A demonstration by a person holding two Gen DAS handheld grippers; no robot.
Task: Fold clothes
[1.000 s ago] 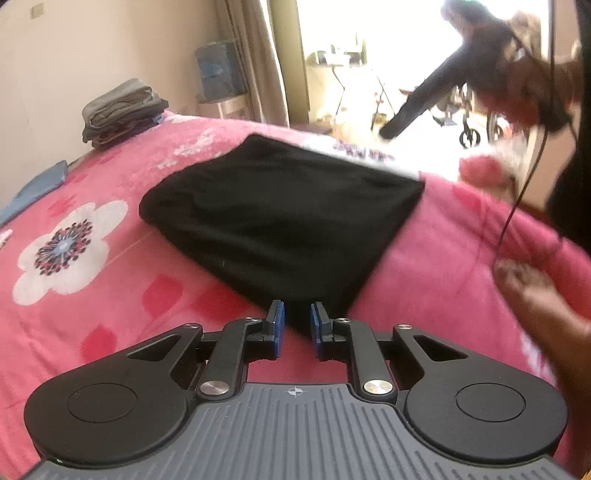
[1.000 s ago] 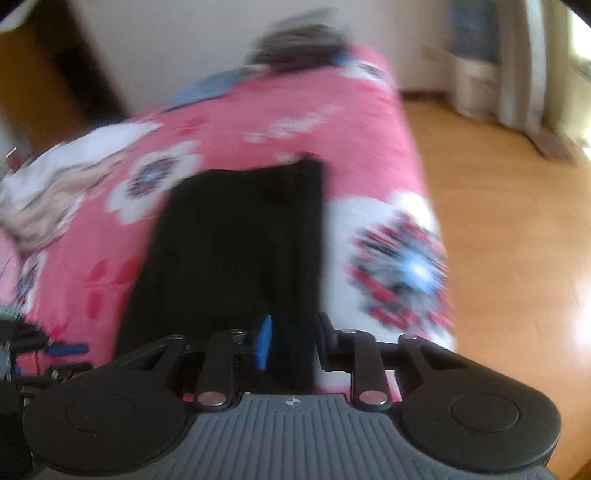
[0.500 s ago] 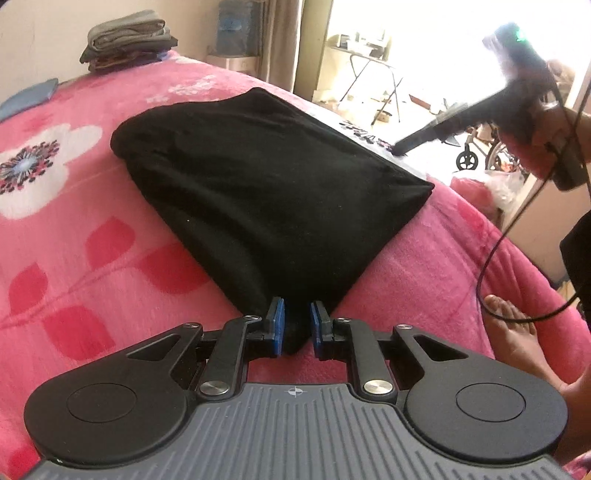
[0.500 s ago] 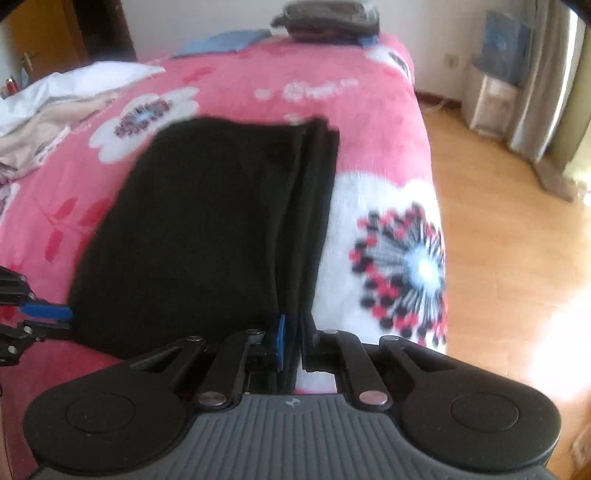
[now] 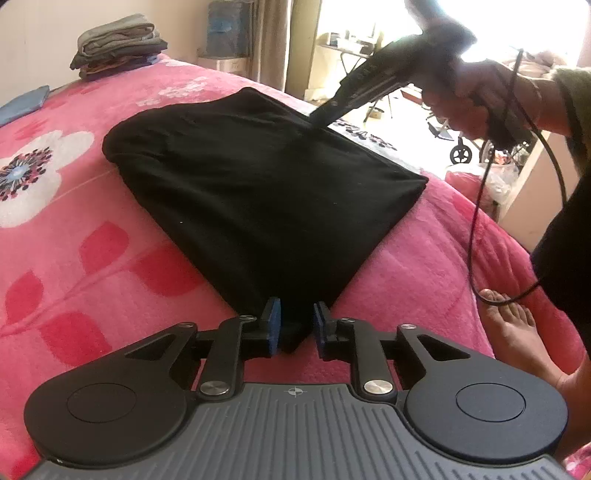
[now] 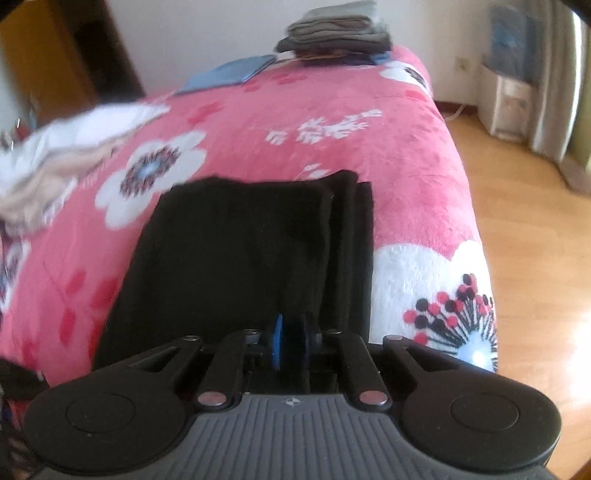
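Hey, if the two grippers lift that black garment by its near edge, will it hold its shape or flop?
The black garment will probably flop: it lies soft and flat on the pink blanket. Its stacked folds at one edge may slide apart. It looks light, since a corner bunches easily inside the opening left gripper.

Garment [image 5: 258, 192] solid black, no print. Bed blanket [image 5: 92, 229] hot pink with red leaf shapes and white flowers, dark dotted centres, blue core. Folded stack [image 6: 332, 31] grey and dark tones. Flat cloth [image 6: 232, 72] blue. Crumpled laundry [image 6: 55, 155] white and beige. Floor [image 6: 524, 221] light orange wood. Gripper pads [image 5: 274, 325] blue on black fingers.
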